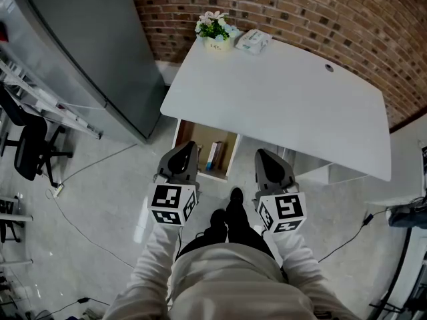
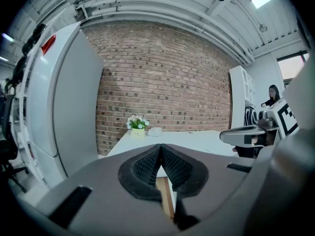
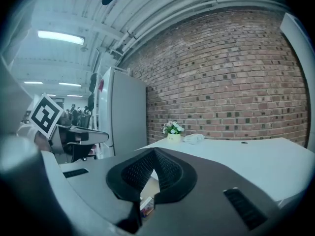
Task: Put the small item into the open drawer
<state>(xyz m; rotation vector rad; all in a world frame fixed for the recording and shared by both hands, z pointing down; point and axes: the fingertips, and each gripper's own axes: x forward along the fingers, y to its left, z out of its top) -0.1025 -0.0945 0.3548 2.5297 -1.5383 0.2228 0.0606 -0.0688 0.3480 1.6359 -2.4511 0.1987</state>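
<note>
A small white packet (image 1: 253, 40) (image 2: 154, 131) (image 3: 194, 138) lies at the far left corner of the white desk (image 1: 287, 105), beside a little pot of flowers (image 1: 216, 31). Below the desk's near left edge an open drawer (image 1: 212, 176) shows a wooden floor and some book-like items. My left gripper (image 1: 185, 147) (image 2: 160, 146) hovers over the drawer's front, jaws shut and empty. My right gripper (image 1: 264, 155) (image 3: 154, 151) hangs level with it to the right, tips also together with nothing between them. Both are well short of the packet.
A tall grey cabinet (image 1: 87, 52) stands left of the desk against the brick wall (image 1: 320, 12). An office chair (image 1: 30, 149) and cables lie on the floor at far left. My own feet (image 1: 227, 215) stand just before the drawer.
</note>
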